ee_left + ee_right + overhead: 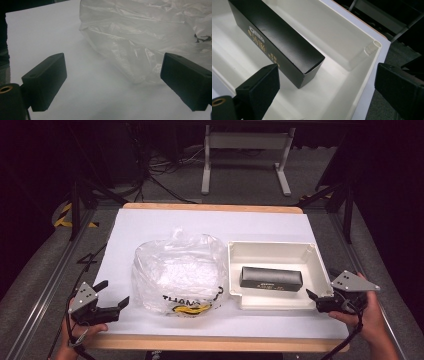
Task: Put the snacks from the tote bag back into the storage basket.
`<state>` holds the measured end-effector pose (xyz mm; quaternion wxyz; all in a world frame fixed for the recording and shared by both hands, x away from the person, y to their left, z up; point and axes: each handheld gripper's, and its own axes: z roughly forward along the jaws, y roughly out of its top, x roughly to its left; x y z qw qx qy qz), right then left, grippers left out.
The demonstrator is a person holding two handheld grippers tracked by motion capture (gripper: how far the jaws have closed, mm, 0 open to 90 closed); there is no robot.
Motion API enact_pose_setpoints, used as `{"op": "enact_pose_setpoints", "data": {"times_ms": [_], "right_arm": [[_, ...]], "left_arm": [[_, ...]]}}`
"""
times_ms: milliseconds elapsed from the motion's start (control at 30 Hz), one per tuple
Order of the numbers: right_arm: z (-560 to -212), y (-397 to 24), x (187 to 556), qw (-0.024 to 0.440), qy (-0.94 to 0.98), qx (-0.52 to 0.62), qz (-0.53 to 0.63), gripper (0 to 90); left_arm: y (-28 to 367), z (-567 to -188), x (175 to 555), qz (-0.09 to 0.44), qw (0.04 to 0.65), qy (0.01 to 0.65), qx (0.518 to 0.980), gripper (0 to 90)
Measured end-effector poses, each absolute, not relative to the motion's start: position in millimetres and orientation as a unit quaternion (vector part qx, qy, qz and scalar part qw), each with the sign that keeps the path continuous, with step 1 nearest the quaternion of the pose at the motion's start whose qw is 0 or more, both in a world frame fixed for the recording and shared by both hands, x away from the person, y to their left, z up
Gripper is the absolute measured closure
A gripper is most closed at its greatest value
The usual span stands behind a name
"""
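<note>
With its jaws spread and empty, the right gripper (316, 296) is poised at the tray (272, 302) rim, so the black box (271, 278) could be nudged aside rather than clasped.

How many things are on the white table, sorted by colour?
Clear: 1, the plastic bag
White: 1, the tray
Black: 1, the long box lying inside the tray
Total: 3

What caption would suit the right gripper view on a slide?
Open black fingers frame the end of a long black box lying in a white tray.
</note>
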<state>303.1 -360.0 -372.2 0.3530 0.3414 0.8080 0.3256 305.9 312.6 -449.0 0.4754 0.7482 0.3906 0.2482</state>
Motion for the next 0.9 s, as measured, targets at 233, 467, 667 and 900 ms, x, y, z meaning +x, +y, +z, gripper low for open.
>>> {"op": "enact_pose_setpoints", "data": {"times_ms": [233, 467, 667, 900], "right_arm": [[-383.4, -364.4, 290.8, 0.366, 0.788, 0.350, 0.350, 5.3], [-405.1, -368.4, 284.9, 0.379, 0.748, 0.393, 0.377, 4.7], [-420.6, -372.4, 281.3, 0.379, 0.733, 0.411, 0.386, 4.2], [-432.0, -379.7, 273.7, 0.383, 0.720, 0.419, 0.399, 4.8]], "left_arm": [[312.9, -449.1, 306.0, 0.248, 0.475, 0.391, 0.748, 7.7], [312.4, -449.8, 306.3, 0.253, 0.476, 0.390, 0.746, 7.7], [312.7, -451.1, 307.2, 0.254, 0.475, 0.388, 0.748, 7.7], [319.2, -452.9, 309.8, 0.254, 0.485, 0.391, 0.740, 7.7]]}}
